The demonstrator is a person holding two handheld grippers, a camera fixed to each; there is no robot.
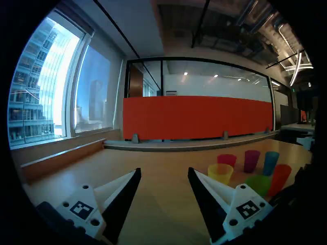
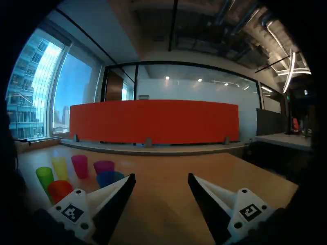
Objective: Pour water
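Left gripper [image 1: 164,169]: fingers spread wide, nothing between them, bare wooden desk [image 1: 163,196] visible through the gap. Right gripper [image 2: 161,175]: fingers equally wide apart, holding nothing. Both are held low over the desk and face the red partition [image 1: 196,116] that runs along the desk's far edge. Six coloured plastic cups stand upright in a tight cluster on the desk, on the near side of the partition and well short of it. In the left gripper view the cluster sits below the partition's right end, just past the right finger. There the pink cup [image 1: 227,159], purple cup [image 1: 251,160] and blue cup [image 1: 270,162] look closer to the partition. The yellow cup [image 1: 220,172], green cup [image 1: 258,183] and orange cup [image 1: 280,177] look farther from it. The green cup is just beside that finger's base; contact not clear. In the right gripper view the cluster sits below the partition's left end, off the left finger, and the blue cup is partly hidden behind that finger. Can't tell whether any cup has water in it. A window [image 1: 41,94] with city buildings outside runs along the wall left of the partition.
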